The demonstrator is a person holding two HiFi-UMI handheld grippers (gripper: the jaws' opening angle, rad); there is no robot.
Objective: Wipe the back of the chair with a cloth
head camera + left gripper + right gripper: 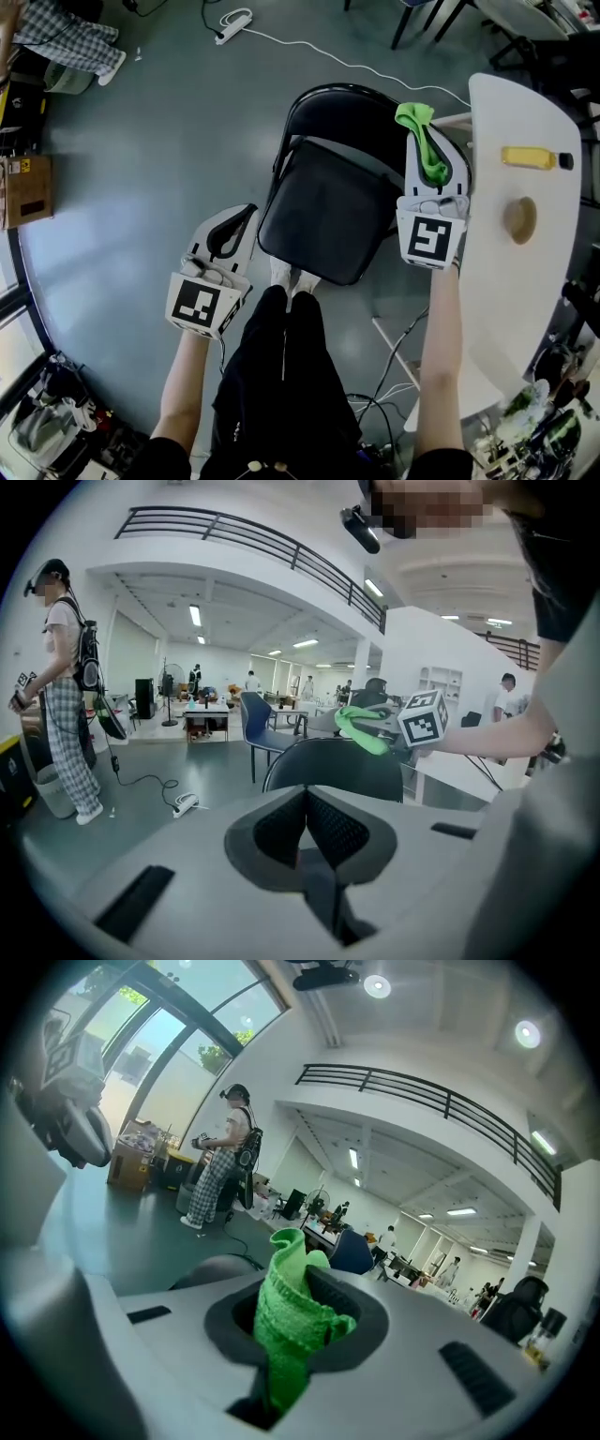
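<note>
A black folding chair stands in front of me, its seat (328, 211) near my knees and its curved back (349, 105) on the far side. My right gripper (419, 122) is shut on a green cloth (427, 150) and hovers just right of the back's right end. In the right gripper view the cloth (291, 1326) bulges out of the closed jaws, and the gripper (302, 1290) points past the chair back (211, 1269). My left gripper (244, 217) is shut and empty, left of the seat's front corner. The left gripper view (306, 803) faces the chair back (333, 766) and the cloth (361, 728).
A white table (539, 281) runs close along the chair's right side, with a yellow object (530, 157) and a tan round thing (518, 217) on it. On the grey floor lie a power strip (234, 19) and its cable. A cardboard box (26, 192) and a standing person (66, 42) are far left.
</note>
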